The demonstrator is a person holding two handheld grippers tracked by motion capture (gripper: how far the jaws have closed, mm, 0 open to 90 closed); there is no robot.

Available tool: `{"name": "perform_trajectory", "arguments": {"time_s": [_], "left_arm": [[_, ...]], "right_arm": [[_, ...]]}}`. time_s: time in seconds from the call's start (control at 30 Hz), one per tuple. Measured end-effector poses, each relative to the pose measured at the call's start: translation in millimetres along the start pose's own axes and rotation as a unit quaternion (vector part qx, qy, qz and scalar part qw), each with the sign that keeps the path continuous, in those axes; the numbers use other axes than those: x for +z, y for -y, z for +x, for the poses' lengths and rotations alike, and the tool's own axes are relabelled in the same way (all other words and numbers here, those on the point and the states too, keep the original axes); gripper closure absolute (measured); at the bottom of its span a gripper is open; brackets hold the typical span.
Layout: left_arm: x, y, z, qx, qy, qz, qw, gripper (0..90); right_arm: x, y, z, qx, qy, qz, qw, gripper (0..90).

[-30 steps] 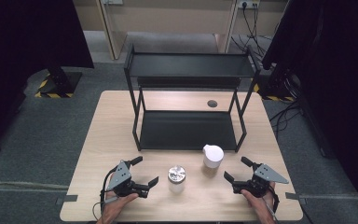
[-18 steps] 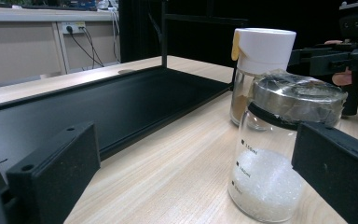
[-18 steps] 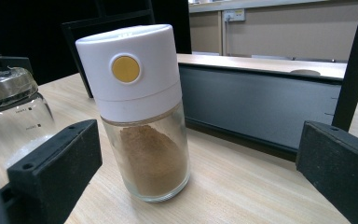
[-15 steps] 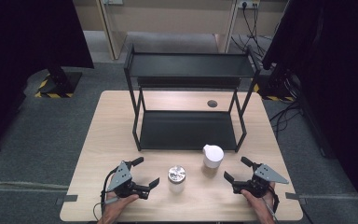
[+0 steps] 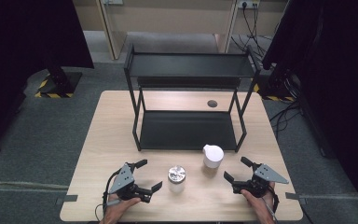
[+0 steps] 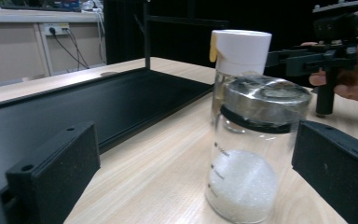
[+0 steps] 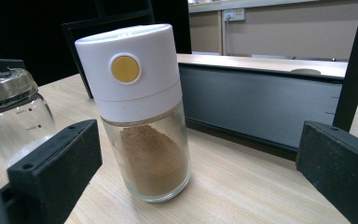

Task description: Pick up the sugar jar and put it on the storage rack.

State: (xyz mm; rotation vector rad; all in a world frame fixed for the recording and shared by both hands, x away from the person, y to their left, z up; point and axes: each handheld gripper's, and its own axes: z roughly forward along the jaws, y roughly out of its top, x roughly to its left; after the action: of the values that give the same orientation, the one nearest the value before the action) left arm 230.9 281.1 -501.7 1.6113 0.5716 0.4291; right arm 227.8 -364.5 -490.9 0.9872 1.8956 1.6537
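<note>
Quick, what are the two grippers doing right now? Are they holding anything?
Left gripper: open, holding nothing, facing the metal-lidded glass jar.
Right gripper: open, holding nothing, facing the white-capped spice jar.

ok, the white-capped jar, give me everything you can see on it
The white-capped jar is a clear glass cylinder, roughly a third full of brown powder, under a tall white plastic cap with a round yellow button on its side. It stands upright on the wooden table, just in front of the black rack, beside the metal-lidded jar without touching it. The right gripper faces it, jaws open, with no contact; only the table touches it.
</note>
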Motion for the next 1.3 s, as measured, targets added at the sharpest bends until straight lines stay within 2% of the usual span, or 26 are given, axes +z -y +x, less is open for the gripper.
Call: {"name": "perform_trajectory", "arguments": {"time_s": [0.7,0.9,1.3], "left_arm": [[16.8,-1.9,-9.0,0.007,0.034,0.020,0.9992,0.4],[25.9,-4.3,-11.1,0.012,0.044,0.031,0.9985,0.4],[40.0,-9.0,-12.5,0.014,0.051,0.036,0.9979,0.5]], "right_arm": [[1.4,0.0,0.1,0.002,-0.002,0.002,1.0000,0.4],[1.9,0.0,0.3,0.001,-0.002,0.003,1.0000,0.4],[2.1,0.2,0.0,0.001,-0.003,0.003,1.0000,0.4]]}}
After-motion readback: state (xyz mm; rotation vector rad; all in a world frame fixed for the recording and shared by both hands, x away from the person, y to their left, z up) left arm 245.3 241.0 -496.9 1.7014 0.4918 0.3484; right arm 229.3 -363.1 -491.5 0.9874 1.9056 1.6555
